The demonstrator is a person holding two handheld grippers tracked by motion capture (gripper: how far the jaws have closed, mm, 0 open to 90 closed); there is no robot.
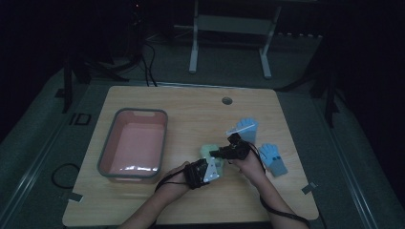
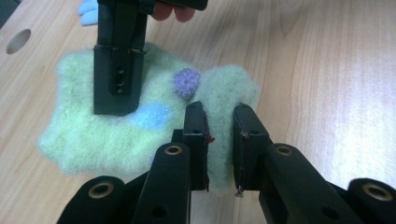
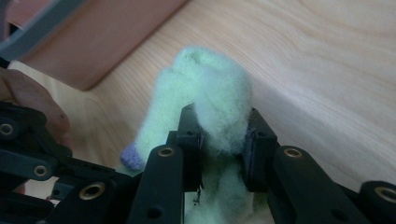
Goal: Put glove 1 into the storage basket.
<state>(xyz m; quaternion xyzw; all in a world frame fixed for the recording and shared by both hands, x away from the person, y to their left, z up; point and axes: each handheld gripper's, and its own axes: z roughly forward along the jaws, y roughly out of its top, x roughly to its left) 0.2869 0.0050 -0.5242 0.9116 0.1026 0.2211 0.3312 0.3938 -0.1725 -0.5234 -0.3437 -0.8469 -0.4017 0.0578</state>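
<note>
**Two grippers grab the fuzzy green glove**

A fuzzy green glove (image 1: 210,153) lies on the wooden table (image 1: 191,109), near the front and just to the right of the pink bin (image 1: 108,157). It has a small purple dot (image 2: 186,83) and a blue patch (image 2: 150,116) on it.

The left gripper (image 2: 219,135) has its jaws squeezed onto one edge of the green glove. You can see the fluffy cloth pinched between the two black pads. The right gripper (image 3: 222,140) has its jaws closed on another part of the glove, and the soft cloth bulges up between them. So both grippers hold the same glove at once.

I think the step now is the pick-up: the glove is caught at two spots and is ready to leave the table. The next move likely calls for both hands to lift together and keep the squeeze tight, so the soft cloth does not slip out. Then they could carry it left, over to the bin.

The pink bin has a grey rim, and I can see nothing in it. Two blue gloves (image 1: 274,159) lie on the table to the right, apart from the bin, one (image 1: 247,128) farther back than the other.
</note>
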